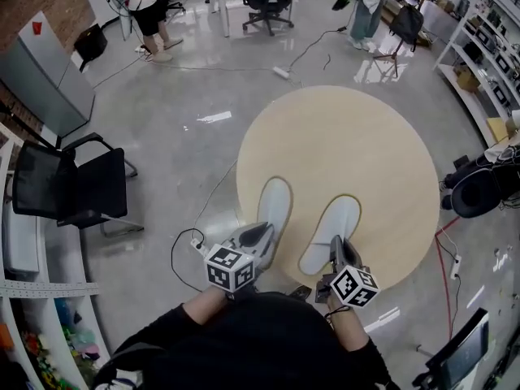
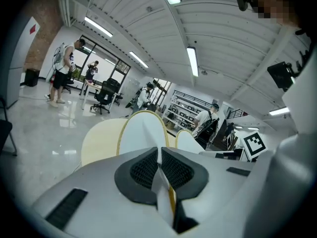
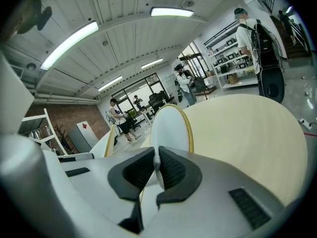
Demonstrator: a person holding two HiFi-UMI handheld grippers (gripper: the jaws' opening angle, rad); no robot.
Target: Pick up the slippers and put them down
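L tongs (image 1: 261, 236), R tongs (image 1: 335, 244) grip slippers (image 1: 275, 201) by heels.

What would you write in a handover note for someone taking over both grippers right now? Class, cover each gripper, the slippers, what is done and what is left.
Left gripper: shut on the heel edge of the left slipper.
Right gripper: shut on the heel edge of the right slipper.
Slippers: side by side, toes pointing away from the person, over the near part of the round table. Whether their soles rest on the top cannot be told.
Done: both slippers are gripped.
Left: probably settle both flat on the table, open the jaws, and draw back.
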